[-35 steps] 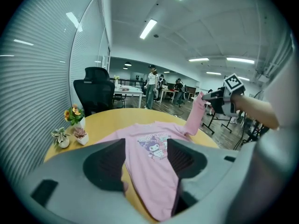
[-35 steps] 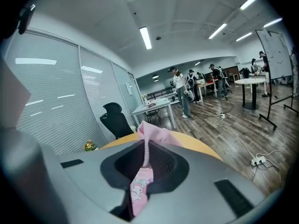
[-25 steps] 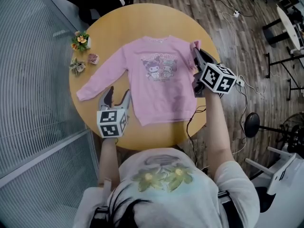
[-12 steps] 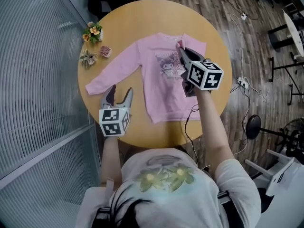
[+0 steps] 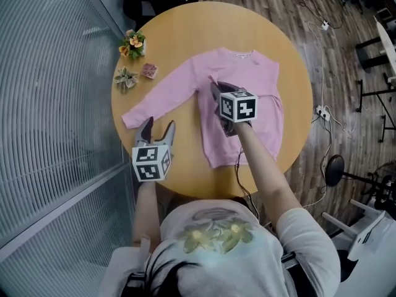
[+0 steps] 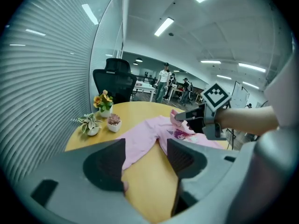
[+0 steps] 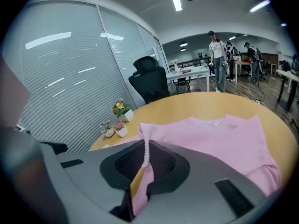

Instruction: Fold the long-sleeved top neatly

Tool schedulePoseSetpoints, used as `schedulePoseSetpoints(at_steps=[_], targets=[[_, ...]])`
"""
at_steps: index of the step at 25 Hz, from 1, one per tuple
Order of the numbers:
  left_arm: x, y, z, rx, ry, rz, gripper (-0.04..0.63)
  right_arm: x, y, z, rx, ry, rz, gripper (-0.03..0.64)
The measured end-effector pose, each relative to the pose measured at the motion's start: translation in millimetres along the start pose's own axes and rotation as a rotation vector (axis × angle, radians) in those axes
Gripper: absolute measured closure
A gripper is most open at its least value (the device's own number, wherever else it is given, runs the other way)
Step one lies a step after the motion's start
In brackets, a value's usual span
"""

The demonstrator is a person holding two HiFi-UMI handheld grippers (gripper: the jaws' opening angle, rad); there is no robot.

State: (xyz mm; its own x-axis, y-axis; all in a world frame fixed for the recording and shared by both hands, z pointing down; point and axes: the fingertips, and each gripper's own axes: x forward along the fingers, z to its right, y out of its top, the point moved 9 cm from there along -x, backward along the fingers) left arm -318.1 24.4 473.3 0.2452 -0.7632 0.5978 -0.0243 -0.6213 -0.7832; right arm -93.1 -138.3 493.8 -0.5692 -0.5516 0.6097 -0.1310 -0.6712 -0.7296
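Observation:
A pink long-sleeved top (image 5: pixel 253 79) lies flat on the round wooden table (image 5: pixel 185 172), its left sleeve (image 5: pixel 161 94) stretched out toward the left edge. My right gripper (image 5: pixel 214 86) is shut on the right sleeve's cuff (image 7: pixel 145 146) and holds it over the chest of the top, so the sleeve is folded across the body. My left gripper (image 5: pixel 159 126) stands open just above the table, near the left sleeve's cuff (image 5: pixel 129 119), with nothing between its fingers. In the left gripper view, the right gripper (image 6: pixel 189 119) hangs over the top (image 6: pixel 140 141).
Three small potted plants (image 5: pixel 133 42) (image 5: pixel 125 78) (image 5: pixel 149 70) stand at the table's far left. A glass wall with blinds runs along the left. A black office chair (image 6: pixel 113 83) stands behind the table. Cables lie on the wooden floor at the right (image 5: pixel 322 110).
My right gripper has carried the sleeve cuff from the top's right edge leftward and down over the chest. The left gripper has edged a little toward the left sleeve's cuff.

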Motion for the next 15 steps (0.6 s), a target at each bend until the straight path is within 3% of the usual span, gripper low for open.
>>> schedulePoseSetpoints(at_steps=[6,15], targets=[[7.7,-3.6,-17.5,-0.009,-0.005,-0.026,0.334,47.6,-43.0,-0.2,0.032,-0.029,-0.162,0.58],[23.4,-7.2,-32.5,-0.025,-0.013,-0.056,0.334,75.5,-63.1,-2.0,0.05,-0.006,-0.281,0.563]])
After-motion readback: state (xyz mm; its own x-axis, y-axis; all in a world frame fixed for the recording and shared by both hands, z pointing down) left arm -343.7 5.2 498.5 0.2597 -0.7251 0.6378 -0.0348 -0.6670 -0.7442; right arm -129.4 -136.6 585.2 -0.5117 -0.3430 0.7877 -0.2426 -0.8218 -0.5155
